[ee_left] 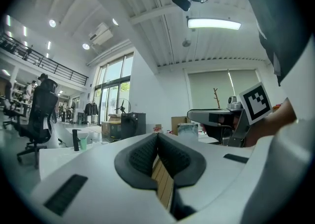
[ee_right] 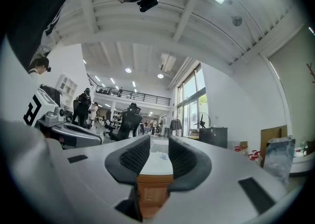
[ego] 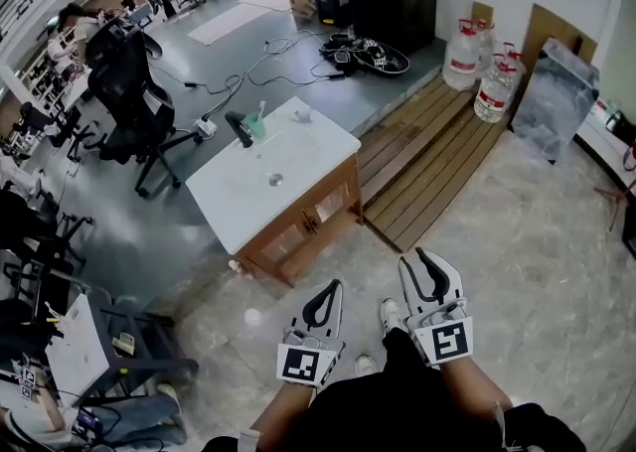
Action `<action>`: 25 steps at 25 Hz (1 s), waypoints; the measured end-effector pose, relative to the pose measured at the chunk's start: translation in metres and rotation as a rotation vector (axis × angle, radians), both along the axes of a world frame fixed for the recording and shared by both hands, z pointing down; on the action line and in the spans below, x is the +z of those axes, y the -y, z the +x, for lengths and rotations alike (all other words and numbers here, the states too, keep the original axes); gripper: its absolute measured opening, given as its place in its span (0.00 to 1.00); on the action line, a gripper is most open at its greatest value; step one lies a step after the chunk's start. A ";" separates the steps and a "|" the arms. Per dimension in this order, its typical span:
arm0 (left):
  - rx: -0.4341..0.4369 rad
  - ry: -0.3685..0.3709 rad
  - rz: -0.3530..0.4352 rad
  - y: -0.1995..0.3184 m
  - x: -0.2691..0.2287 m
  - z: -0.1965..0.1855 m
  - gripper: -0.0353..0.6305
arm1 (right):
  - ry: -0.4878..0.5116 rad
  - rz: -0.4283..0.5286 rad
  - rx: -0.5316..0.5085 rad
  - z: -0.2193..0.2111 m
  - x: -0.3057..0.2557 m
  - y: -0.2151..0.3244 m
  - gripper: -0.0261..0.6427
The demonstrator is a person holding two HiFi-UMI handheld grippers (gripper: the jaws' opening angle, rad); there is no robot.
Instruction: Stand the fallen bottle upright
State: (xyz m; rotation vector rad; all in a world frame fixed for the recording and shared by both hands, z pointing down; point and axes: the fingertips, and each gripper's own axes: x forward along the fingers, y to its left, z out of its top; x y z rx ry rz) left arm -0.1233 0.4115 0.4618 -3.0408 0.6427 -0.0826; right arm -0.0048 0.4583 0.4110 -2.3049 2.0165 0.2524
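Bottle (ego: 303, 114): small and pale, low on the white countertop (ego: 248, 197), near the far corner of that top, upper centre of the head view. Too small there to make out its exact pose. Appears again in the right gripper view as a small clear-bluish shape (ee_right: 162, 156) on the same top, framed in the gap between the jaws but well beyond them.

On the countertop as well: a black faucet (ego: 238, 128) at the left edge, a green cup (ego: 256, 125) just beside it, a round basin drain (ego: 275, 179) near the middle. Below the top, a wooden cabinet (ego: 308, 226).

Left gripper (ego: 329, 287), lower centre of the head view, well apart from the cabinet: clenched, pads meeting at the tips (ee_left: 157, 137), nothing caught between them, only wooden slats visible through the slit lower down.

Right gripper (ego: 418, 263), just to its right and a little higher in the frame: released, jaws standing slightly apart (ee_right: 158, 142), nothing held, only countertop and cabinet front seen through the gap.

To the right of the cabinet, a slatted wooden platform (ego: 427, 157); at its far end, upper right, several large water jugs (ego: 462, 55). At upper left, a black office chair (ego: 124, 92).
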 end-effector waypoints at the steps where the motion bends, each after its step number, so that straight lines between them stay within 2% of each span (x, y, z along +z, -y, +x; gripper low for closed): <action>1: -0.009 0.006 -0.005 0.008 0.000 0.001 0.08 | 0.002 -0.012 -0.005 0.001 0.002 0.008 0.26; 4: -0.033 0.006 -0.008 0.028 -0.004 0.005 0.08 | 0.001 -0.026 -0.026 0.008 0.001 0.033 0.42; 8: -0.057 0.012 -0.001 0.051 -0.007 0.018 0.08 | -0.015 -0.119 -0.033 0.029 0.007 0.065 0.68; 12: -0.102 0.021 -0.011 0.081 -0.007 0.032 0.08 | -0.009 -0.052 -0.085 0.045 0.002 0.100 0.93; 14: -0.126 0.026 -0.014 0.097 -0.008 0.040 0.08 | -0.019 -0.048 -0.098 0.057 0.002 0.116 0.93; 18: -0.173 0.041 -0.020 0.124 -0.007 0.061 0.08 | -0.018 -0.125 -0.135 0.083 0.012 0.144 0.93; 20: -0.194 0.046 -0.020 0.137 -0.008 0.073 0.08 | -0.028 -0.111 -0.150 0.099 0.013 0.159 0.93; 25: -0.214 0.063 -0.032 0.155 -0.013 0.107 0.08 | -0.014 -0.179 -0.190 0.132 0.021 0.189 0.93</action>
